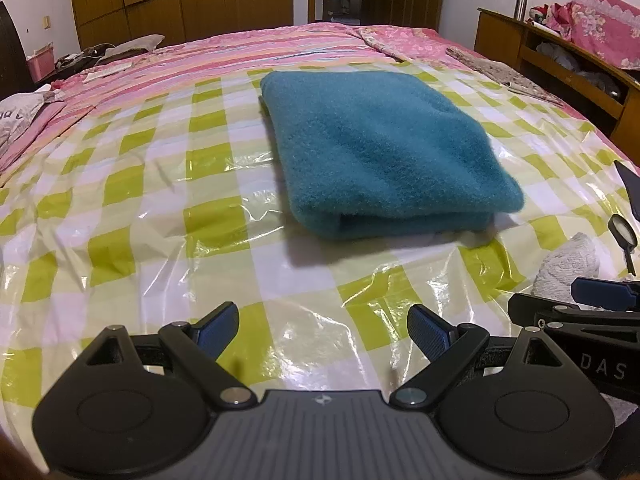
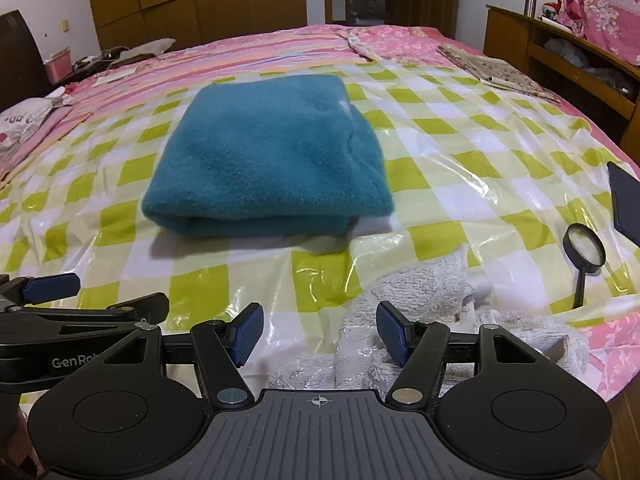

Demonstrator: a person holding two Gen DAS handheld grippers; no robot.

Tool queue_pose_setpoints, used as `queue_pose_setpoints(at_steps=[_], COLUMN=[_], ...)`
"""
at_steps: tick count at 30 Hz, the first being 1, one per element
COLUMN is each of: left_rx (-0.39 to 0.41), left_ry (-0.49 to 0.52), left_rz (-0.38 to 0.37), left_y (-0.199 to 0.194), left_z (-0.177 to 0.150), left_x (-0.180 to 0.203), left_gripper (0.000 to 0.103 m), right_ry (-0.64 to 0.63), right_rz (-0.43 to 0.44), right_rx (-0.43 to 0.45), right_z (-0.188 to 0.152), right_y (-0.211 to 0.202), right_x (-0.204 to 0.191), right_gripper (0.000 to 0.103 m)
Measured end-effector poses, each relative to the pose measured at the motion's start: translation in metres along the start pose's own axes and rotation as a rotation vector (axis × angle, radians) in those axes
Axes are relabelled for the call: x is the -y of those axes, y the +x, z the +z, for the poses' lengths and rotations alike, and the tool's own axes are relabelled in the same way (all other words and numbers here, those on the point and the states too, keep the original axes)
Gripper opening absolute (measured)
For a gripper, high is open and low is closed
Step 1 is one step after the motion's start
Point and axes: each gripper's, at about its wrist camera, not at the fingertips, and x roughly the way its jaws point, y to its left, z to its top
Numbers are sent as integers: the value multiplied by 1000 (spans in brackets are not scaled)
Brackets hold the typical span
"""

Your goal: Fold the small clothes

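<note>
At the far left edge of the bed lie a grey printed bag and some loose clutter near a pink box, all on the pink striped bedspread, with wooden wardrobes along the wall behind. A glossy plastic sheet of green and white checks covers the near part of the bed. The left gripper hovers low over this sheet, its blue-padded jaws released and spread apart with only bare plastic between them. Beyond it, near the middle of the sheet, the teal fleece garment lies folded into a thick flat rectangle, its doubled edge facing the cameras, untouched by either gripper. The right gripper is just beside the left one, also pointing down at the bed, jaws released and wide, nothing gripped. Under and ahead of its right finger a crumpled white towel sits at the near edge of the sheet; whether the pad touches it cannot be told. Further right a black-rimmed magnifying glass lies on the plastic, and past it a flat dark object shows at the frame edge. A patterned grey cloth lies toward the far right of the bed, beside a wooden headboard shelf holding pink floral bedding.
</note>
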Motion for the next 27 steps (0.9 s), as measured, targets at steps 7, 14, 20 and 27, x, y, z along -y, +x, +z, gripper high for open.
queue_pose_setpoints(at_steps=[7, 14, 20, 27], left_rx=[-2, -5, 1, -9], left_ry=[2, -6, -2, -1], left_rz=[-3, -12, -22, -13], left_y=[0, 0, -4, -2], left_z=[-1, -1, -1, -2], left_x=[1, 1, 3, 3], left_gripper=[97, 97, 97, 97], right_ry=[0, 4, 5, 8], right_rz=[-6, -13, -28, -35], right_rx=[-2, -5, -13, -19], right_z=[-2, -4, -6, -7], right_y=[0, 0, 1, 1], right_x=[0, 1, 1, 1], right_gripper=[63, 63, 63, 63])
